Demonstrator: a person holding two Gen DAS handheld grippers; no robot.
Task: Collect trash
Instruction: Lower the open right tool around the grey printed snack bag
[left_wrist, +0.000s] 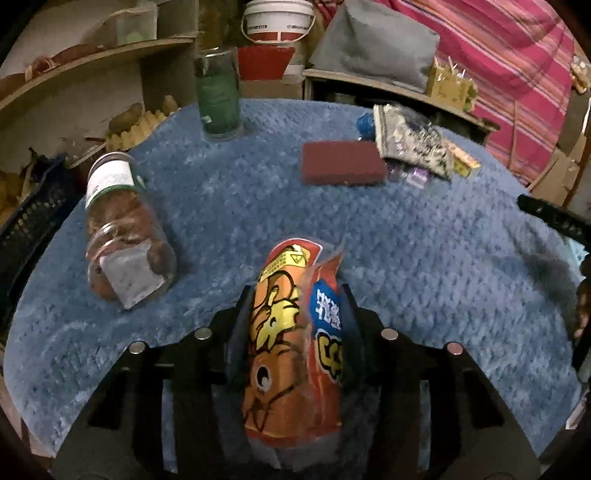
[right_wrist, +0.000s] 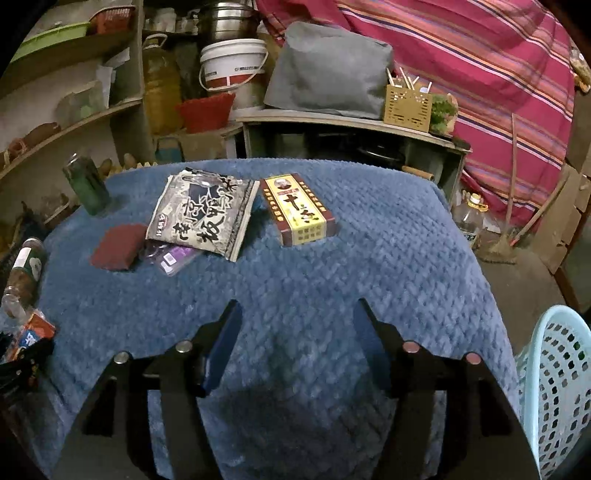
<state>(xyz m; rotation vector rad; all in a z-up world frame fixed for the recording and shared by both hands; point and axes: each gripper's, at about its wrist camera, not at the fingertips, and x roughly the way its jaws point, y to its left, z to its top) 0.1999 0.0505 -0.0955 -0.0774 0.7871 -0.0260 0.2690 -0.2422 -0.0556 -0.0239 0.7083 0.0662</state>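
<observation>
My left gripper (left_wrist: 295, 290) is shut on an orange snack bag (left_wrist: 291, 332) with a cartoon print. The bag stands crumpled between both fingers, low over the blue cloth (left_wrist: 424, 258). The same bag (right_wrist: 31, 332) shows at the left edge of the right wrist view. My right gripper (right_wrist: 298, 304) is open over bare cloth with nothing between its fingers. Beyond it lie a black-and-white snack packet (right_wrist: 207, 214), a yellow and red box (right_wrist: 299, 210), a clear purple wrapper (right_wrist: 173, 258) and a dark red sponge (right_wrist: 118, 245).
A plastic jar (left_wrist: 122, 229) lies on its side to the left of the bag. A green glass (left_wrist: 218, 96) stands at the cloth's far edge. A light blue perforated basket (right_wrist: 554, 387) sits beside the table at the right. Shelves, a bucket and a striped cloth stand behind.
</observation>
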